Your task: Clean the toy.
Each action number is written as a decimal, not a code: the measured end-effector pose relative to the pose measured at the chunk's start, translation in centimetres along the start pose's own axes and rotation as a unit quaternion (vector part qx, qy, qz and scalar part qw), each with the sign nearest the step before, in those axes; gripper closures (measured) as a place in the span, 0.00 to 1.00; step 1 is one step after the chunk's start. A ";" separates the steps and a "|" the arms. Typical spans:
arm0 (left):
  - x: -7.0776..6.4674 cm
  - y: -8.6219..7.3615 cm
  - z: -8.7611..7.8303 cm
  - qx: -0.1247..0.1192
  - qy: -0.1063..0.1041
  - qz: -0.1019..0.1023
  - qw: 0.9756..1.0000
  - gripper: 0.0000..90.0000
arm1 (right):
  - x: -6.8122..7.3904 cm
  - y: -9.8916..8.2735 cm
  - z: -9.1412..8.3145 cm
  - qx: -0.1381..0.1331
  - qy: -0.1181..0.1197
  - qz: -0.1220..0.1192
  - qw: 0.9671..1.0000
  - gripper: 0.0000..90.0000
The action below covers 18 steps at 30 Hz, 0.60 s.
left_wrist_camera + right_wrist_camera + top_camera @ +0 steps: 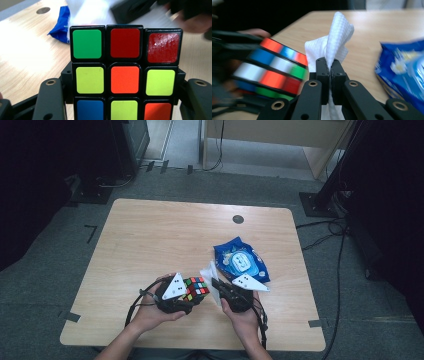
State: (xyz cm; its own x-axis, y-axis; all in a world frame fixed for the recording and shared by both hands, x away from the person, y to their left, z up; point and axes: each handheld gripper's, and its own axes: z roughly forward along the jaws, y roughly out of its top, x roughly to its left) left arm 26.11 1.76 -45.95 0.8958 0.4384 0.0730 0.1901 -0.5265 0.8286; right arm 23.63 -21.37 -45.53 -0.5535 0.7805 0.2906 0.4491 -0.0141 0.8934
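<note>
My left gripper [192, 295] is shut on a scrambled colour cube [195, 289], held just above the table near its front edge. In the left gripper view the cube [124, 75] sits between the two black jaws, a face of green, red, yellow, orange and blue squares toward the camera. My right gripper [216, 287] is shut on a white wet wipe [210, 276], which stands up from the pinched jaws [334, 47]. The wipe is right beside the cube [274, 72], at its right side; whether they touch I cannot tell.
A blue pack of wet wipes [241, 261] lies on the wooden table [150, 235] just behind my right gripper. A round grommet hole [238, 219] sits near the far edge. Cables and dark stands line the floor around the table.
</note>
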 end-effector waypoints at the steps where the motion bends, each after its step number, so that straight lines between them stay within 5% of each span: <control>1: 0.0 0.0 0.1 0.002 0.000 -0.001 1.000 0.38 | 0.6 0.3 -0.3 -0.007 0.011 -0.007 1.000 0.98; 4: -0.2 -0.1 0.3 0.004 0.002 0.002 1.000 0.37 | 2.4 1.0 -0.9 -0.028 0.042 -0.034 0.998 0.98; 8: -0.5 0.0 0.4 0.006 0.001 0.008 1.000 0.38 | 4.0 1.3 -1.0 -0.028 0.054 -0.050 0.997 0.98; 18: -0.6 0.2 0.0 -0.008 -0.004 0.008 1.000 0.38 | 2.6 0.5 -0.2 -0.009 0.033 -0.031 0.999 0.98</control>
State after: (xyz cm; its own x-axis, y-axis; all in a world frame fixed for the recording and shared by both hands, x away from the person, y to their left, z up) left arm 25.63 1.39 -45.77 0.9021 0.4236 0.0819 0.1691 -0.5217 0.8362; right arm 22.27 -19.41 -44.29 -0.6255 0.7374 0.2551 0.3996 0.0220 0.9164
